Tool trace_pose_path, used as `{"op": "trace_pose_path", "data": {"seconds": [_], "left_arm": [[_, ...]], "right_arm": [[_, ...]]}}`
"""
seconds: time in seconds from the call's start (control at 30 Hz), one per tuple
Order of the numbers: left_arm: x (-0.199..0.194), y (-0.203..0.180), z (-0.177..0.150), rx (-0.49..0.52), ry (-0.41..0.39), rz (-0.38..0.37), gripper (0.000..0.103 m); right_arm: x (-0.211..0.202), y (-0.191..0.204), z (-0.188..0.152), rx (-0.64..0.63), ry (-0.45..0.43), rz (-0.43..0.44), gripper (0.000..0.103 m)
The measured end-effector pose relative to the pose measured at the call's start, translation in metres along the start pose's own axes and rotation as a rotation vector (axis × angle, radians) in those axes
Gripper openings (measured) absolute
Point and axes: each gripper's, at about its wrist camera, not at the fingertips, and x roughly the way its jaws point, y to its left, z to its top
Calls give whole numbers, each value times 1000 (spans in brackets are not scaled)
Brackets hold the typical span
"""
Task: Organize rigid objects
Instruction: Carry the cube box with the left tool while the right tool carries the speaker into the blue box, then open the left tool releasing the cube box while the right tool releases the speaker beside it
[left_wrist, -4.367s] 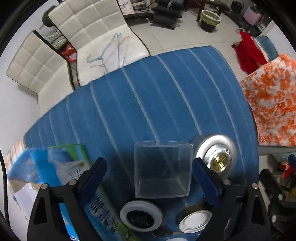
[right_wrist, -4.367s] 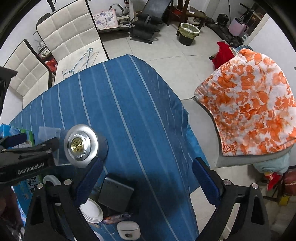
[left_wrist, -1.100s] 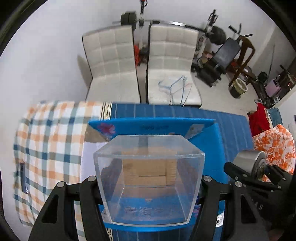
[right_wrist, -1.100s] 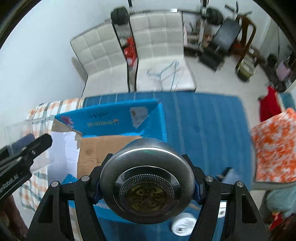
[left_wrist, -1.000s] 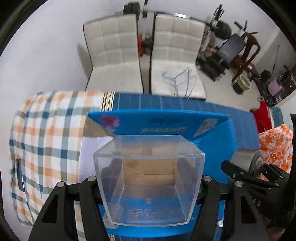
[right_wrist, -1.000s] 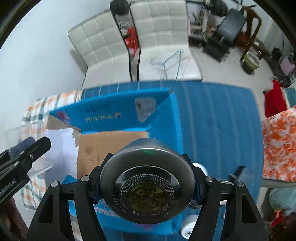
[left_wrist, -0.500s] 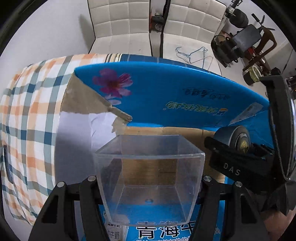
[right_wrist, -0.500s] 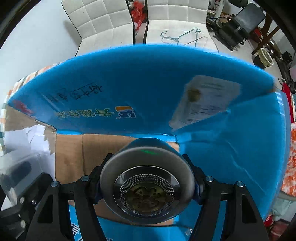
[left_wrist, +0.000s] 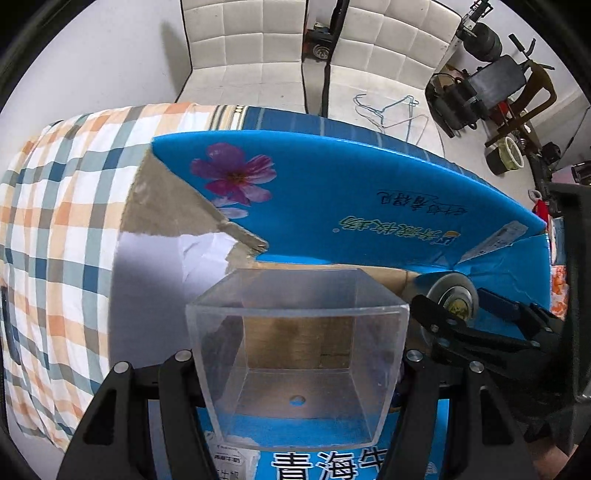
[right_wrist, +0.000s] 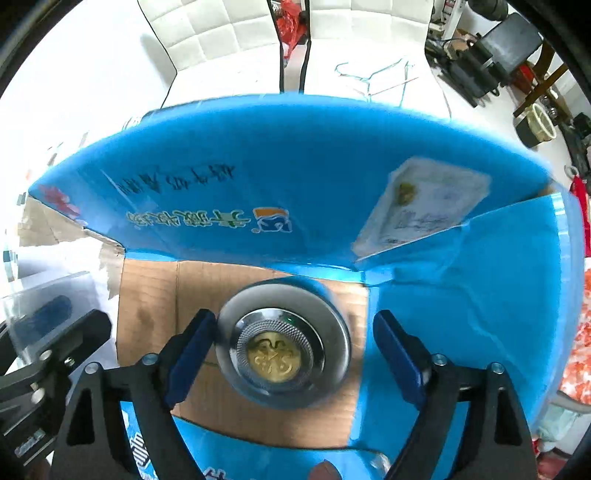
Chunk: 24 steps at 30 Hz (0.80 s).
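Jaws of right gripper (right_wrist: 291, 354) just opened around round tin (right_wrist: 282, 349); left gripper (left_wrist: 295, 369) clamps clear tub (left_wrist: 297, 354).

Round tin (right_wrist: 282, 345) in open box (right_wrist: 332, 192), clear container (left_wrist: 295, 354) to its left

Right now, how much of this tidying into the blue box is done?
Nearly done: the round silver metal tin sits loose in the blue cardboard box, the right gripper having just opened. In hand: the left gripper holds the clear plastic square tub over the box. Left: releasing it.
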Motion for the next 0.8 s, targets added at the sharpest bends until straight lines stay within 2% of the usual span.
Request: {"op": "trace_pose_path", "data": {"seconds": [0.07,0.17,0.37,0.5,0.7,0.73,0.8], "left_arm": [[3,-4,2,10,16,-12,62],[14,-10,10,6,50,-50,62],[52,-25,25,16,165,-130,62],[69,-39,27,55,217,-125,62],[69,-40,33,44,224,-115,63],[69,-39,34,44,229,-111,66],[66,-35,36,41,221,-81,81]], "right_arm": [[-10,-2,-3,2,3,-9,89],[-25,-9,-9,-8,-2,-81,89],[-34,-28,-19,-26,37,-72,90],[-29,-23,-23,-58,48,-111,90],[-27,-19,-24,-46,71,-107,90],[-26,-19,-22,-46,75,-103,90],[-25,-19,-21,-45,80,-97,90]]}}
